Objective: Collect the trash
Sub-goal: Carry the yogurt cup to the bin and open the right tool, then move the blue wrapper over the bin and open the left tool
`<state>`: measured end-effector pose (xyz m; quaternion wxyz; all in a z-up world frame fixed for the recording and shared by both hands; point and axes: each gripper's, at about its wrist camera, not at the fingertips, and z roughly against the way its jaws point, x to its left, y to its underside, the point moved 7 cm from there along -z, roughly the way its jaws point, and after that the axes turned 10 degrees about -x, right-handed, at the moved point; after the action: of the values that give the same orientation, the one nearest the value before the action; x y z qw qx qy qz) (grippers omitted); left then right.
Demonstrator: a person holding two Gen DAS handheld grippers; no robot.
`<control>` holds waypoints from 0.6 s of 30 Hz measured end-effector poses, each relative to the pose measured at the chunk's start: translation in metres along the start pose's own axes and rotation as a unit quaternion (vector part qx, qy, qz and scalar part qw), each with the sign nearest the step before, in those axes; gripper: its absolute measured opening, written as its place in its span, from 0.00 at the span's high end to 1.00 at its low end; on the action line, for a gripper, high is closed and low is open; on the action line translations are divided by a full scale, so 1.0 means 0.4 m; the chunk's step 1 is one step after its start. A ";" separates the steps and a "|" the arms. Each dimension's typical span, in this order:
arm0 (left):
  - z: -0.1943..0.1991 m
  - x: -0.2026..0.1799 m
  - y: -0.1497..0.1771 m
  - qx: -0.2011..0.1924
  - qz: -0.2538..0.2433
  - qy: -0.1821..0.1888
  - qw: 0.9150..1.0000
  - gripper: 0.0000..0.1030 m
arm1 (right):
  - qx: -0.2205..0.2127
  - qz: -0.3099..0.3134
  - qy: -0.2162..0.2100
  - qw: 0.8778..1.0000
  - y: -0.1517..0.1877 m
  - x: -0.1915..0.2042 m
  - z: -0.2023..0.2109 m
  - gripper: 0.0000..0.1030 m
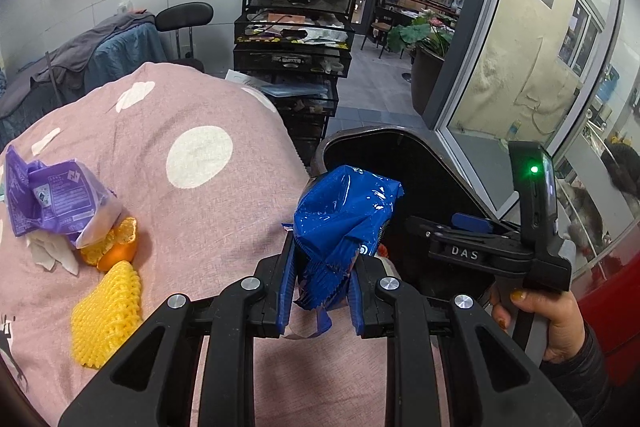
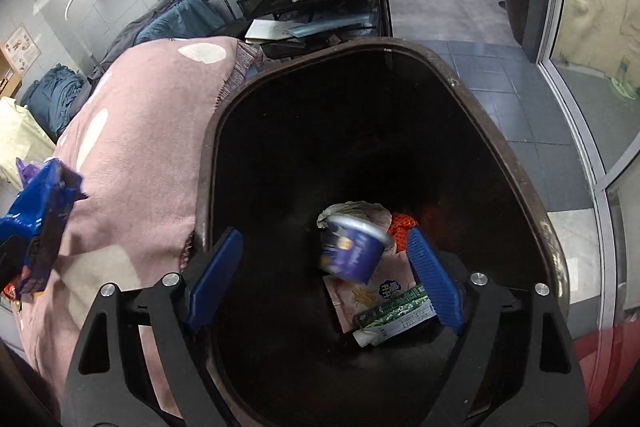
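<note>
My left gripper [image 1: 320,255] is shut on a crumpled blue wrapper [image 1: 344,223], held above the pink polka-dot blanket [image 1: 192,187] beside the dark bin [image 1: 360,143]. The wrapper also shows at the left edge of the right wrist view [image 2: 32,227]. My right gripper [image 2: 324,275] is open over the bin's mouth [image 2: 520,163]. A blurred blue cup [image 2: 352,251] is between its fingers, inside the bin, above a pink packet [image 2: 360,295] and a green-white carton [image 2: 396,319]. A purple wrapper [image 1: 52,199], orange peel [image 1: 116,247], white scraps [image 1: 52,255] and yellow foam net [image 1: 108,315] lie on the blanket.
A black mesh cart [image 1: 292,39] with bottles stands behind the blanket. A glass partition [image 1: 540,67] runs along the right. A potted plant [image 1: 424,43] stands on the tiled floor. A black chair [image 1: 184,19] and clothes pile [image 1: 100,55] are at the back left.
</note>
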<state>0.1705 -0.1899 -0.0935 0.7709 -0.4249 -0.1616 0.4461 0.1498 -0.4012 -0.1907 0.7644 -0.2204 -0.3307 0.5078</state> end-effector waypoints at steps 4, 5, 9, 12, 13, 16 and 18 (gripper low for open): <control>-0.007 -0.021 -0.009 0.000 -0.008 0.009 1.000 0.78 | -0.013 -0.009 -0.002 1.000 -0.003 -0.010 0.036 0.16; -0.010 -0.031 -0.012 0.001 -0.012 0.011 1.000 0.78 | -0.020 -0.012 0.000 1.000 -0.006 -0.015 0.050 0.16; -0.027 -0.062 -0.017 0.006 -0.025 0.020 0.999 0.78 | -0.049 -0.030 0.007 0.998 -0.026 -0.042 0.094 0.16; -0.049 -0.078 -0.017 0.017 -0.030 0.025 0.999 0.78 | -0.076 -0.044 0.022 0.996 -0.045 -0.067 0.130 0.16; -0.058 -0.083 -0.019 0.020 -0.033 0.025 0.999 0.78 | -0.085 -0.047 0.029 0.995 -0.051 -0.076 0.139 0.16; -0.083 -0.104 -0.026 0.028 -0.045 0.025 0.998 0.78 | -0.110 -0.061 0.055 0.990 -0.071 -0.112 0.171 0.16; -0.103 -0.118 -0.031 0.036 -0.053 0.024 0.998 0.78 | -0.124 -0.072 0.063 0.988 -0.080 -0.131 0.189 0.16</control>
<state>0.1771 -0.2527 -0.1018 0.8122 -0.3978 -0.1493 0.3998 0.1008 -0.4617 -0.1322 0.7853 -0.3204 -0.3570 0.3914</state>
